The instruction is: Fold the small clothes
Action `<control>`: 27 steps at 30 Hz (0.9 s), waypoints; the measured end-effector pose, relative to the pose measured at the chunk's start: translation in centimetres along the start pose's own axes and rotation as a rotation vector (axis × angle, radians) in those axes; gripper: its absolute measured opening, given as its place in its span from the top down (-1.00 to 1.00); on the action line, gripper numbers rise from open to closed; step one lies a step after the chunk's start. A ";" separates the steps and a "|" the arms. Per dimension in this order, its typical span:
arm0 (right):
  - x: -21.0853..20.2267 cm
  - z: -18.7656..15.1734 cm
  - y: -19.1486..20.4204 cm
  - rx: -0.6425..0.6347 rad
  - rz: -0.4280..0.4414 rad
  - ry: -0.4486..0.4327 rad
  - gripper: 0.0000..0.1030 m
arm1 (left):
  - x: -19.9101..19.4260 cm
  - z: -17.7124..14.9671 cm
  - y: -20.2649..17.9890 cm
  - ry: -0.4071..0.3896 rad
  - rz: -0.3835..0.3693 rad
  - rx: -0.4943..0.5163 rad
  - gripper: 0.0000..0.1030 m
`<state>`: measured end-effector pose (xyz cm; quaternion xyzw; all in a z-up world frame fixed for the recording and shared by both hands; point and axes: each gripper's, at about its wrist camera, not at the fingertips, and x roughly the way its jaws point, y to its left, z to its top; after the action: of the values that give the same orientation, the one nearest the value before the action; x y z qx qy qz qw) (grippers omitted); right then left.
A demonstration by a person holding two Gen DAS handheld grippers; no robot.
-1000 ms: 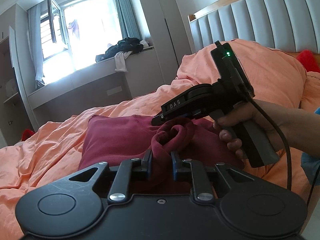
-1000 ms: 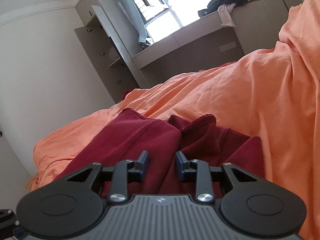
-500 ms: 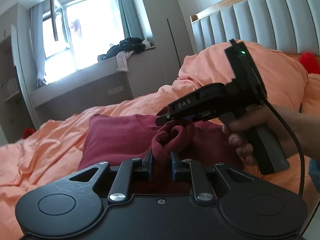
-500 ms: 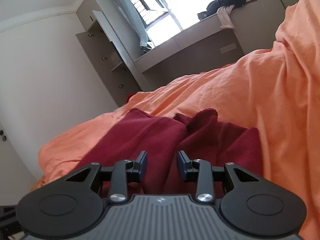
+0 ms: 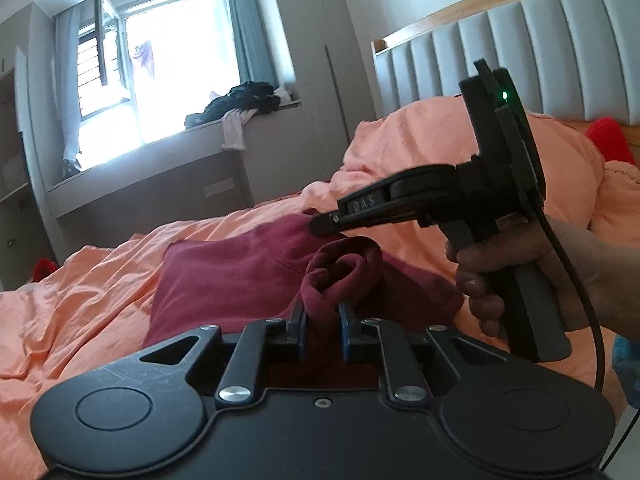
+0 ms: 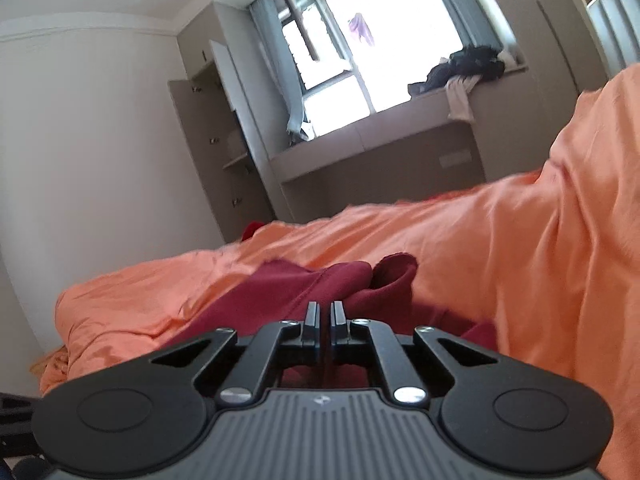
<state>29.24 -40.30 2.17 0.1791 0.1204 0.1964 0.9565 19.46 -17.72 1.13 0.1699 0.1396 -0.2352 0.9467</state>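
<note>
Dark red garment lies on the orange bedding, partly flattened, with one bunched fold raised toward the left wrist camera.

Left gripper: jaws nearly closed, pinching that raised fold between the blue pads. Cloth loops up from the pinch into a rolled curl just ahead of the fingertips.

Right gripper: jaws closed, only a thin slit between the pads. From its own camera the red cloth sits under and ahead of the fingers; cannot tell whether any cloth is caught in the slit. In the left wrist view its fingertip end hangs just above the curl and just beside the garment's far edge, apparently not touching the curl. A hand holds its handle at the right; a black cable runs down past the wrist.

Background: padded grey headboard upper right, bright window with grey curtains, a pile of dark clothes on the ledge below it.
</note>
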 end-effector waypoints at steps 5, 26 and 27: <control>-1.6 -0.1 -1.2 0.017 -0.058 -0.013 0.92 | 0.6 0.6 -1.2 -0.016 -0.071 -0.019 0.71; -2.9 -1.7 -4.6 0.096 -0.122 -0.005 0.74 | 2.6 -1.0 -3.8 0.070 -0.180 -0.024 0.74; -2.6 -1.3 -4.4 0.076 -0.126 0.001 0.69 | 2.6 -1.0 -3.9 0.069 -0.178 -0.020 0.74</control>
<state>28.03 -44.79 -0.33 0.2072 0.1395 0.1310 0.9594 19.56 -21.55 -1.69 0.1553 0.1891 -0.3110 0.9184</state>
